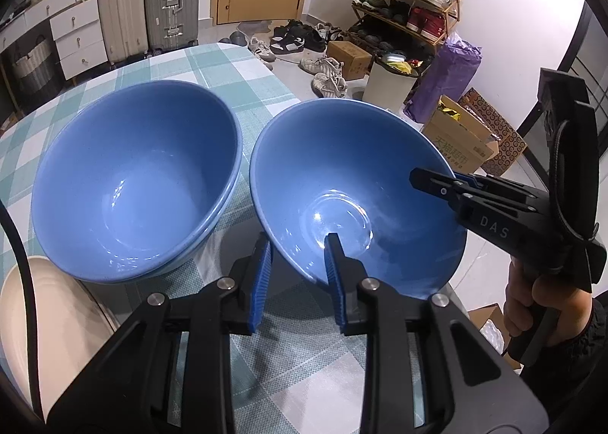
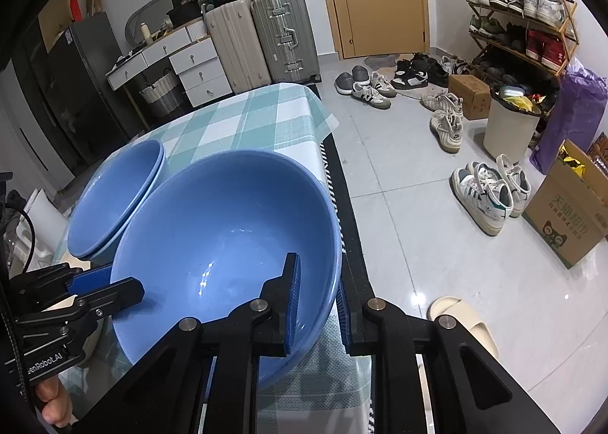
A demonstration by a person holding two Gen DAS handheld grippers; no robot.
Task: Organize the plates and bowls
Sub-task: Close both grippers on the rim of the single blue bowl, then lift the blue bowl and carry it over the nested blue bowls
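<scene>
A single blue bowl point(image 1: 353, 187) is at the table's right edge, beside a stack of two blue bowls point(image 1: 133, 183). My left gripper point(image 1: 300, 267) straddles the single bowl's near rim, one finger inside and one outside, with a visible gap between pads and wall. My right gripper point(image 2: 319, 301) straddles the same bowl's point(image 2: 228, 244) right rim, and it shows in the left wrist view point(image 1: 448, 183). The left gripper shows in the right wrist view point(image 2: 106, 282) on the bowl's left rim. The stack point(image 2: 114, 198) sits behind.
A cream plate point(image 1: 45, 312) lies at the near left on the checked tablecloth point(image 1: 235, 69). The table edge drops off right beside the single bowl. On the floor are shoes point(image 2: 486, 198), a cardboard box point(image 2: 570, 213), a slipper point(image 2: 467, 320) and a white bin point(image 2: 509, 126).
</scene>
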